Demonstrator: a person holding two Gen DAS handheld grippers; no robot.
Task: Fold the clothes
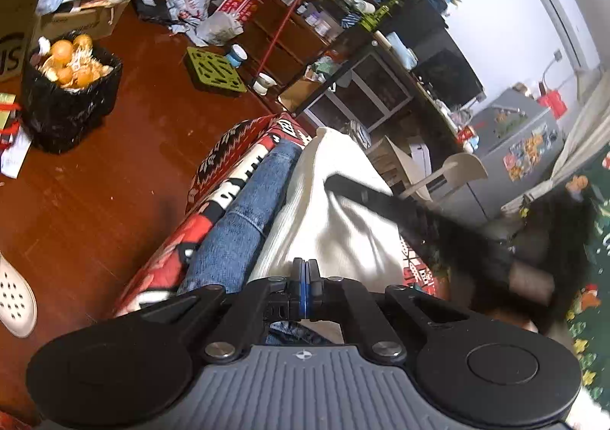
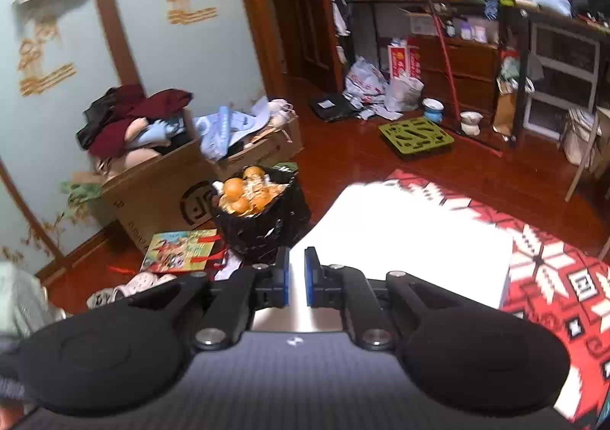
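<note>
Clearance is restricted by the white garment [image 1: 335,208], which covers the middle of the patterned blanket [image 2: 553,269], and by the jeans [image 1: 248,216] just beside it. Bare blanket is open to the garment's right in the right wrist view. On the floor [image 2: 343,163], a black basket [image 2: 263,224] and cardboard boxes [image 2: 160,186] obstruct passage.

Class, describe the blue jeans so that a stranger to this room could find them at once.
Start at the red patterned blanket that covers the raised surface above the wooden floor. On it two garments lie side by side: the blue jeans and a white garment. The jeans are the faded blue denim one, nearer the blanket's edge and the floor.
</note>
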